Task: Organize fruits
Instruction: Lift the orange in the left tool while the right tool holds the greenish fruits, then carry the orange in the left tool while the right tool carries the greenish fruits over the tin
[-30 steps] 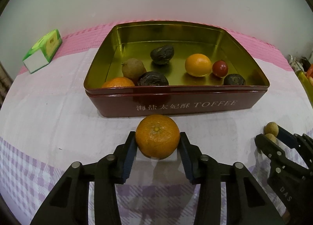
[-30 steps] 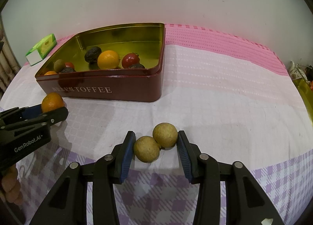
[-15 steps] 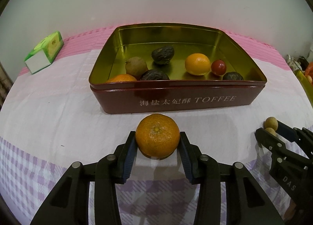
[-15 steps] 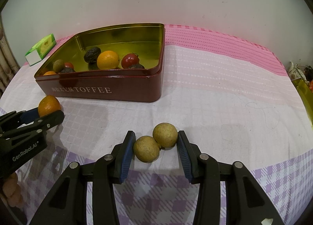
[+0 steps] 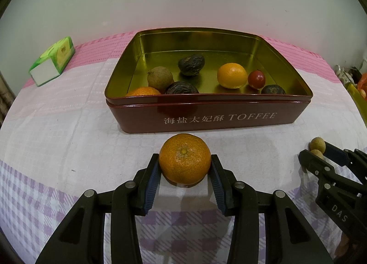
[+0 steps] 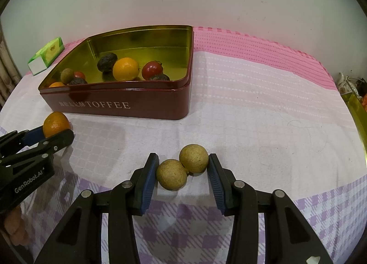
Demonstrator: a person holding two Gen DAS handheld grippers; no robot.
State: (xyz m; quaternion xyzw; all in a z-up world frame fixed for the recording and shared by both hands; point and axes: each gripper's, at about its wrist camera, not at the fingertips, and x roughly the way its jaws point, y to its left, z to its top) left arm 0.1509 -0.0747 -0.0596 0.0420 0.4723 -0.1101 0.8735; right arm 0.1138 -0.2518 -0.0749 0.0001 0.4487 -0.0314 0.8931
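My left gripper (image 5: 184, 172) is shut on an orange mandarin (image 5: 184, 161) and holds it just above the cloth, in front of the dark red TOFFEE tin (image 5: 206, 117). The tin holds several fruits: an orange (image 5: 232, 75), a red cherry tomato (image 5: 256, 79), dark wrinkled fruits (image 5: 191, 64) and a brown one (image 5: 159, 78). My right gripper (image 6: 182, 171) is shut on two joined tan longans (image 6: 183, 166), to the right of the tin's front (image 6: 114, 104). The left gripper with the mandarin (image 6: 55, 124) shows at the left of the right wrist view.
A green and white tissue pack (image 5: 52, 62) lies at the back left. The table has a pink, white and purple checked cloth (image 6: 263, 103). A gold container edge (image 6: 357, 115) and clutter sit at the far right.
The left gripper has lifted the mandarin and drawn back slightly from the tin. The right gripper keeps its hold on the longans and has barely moved.
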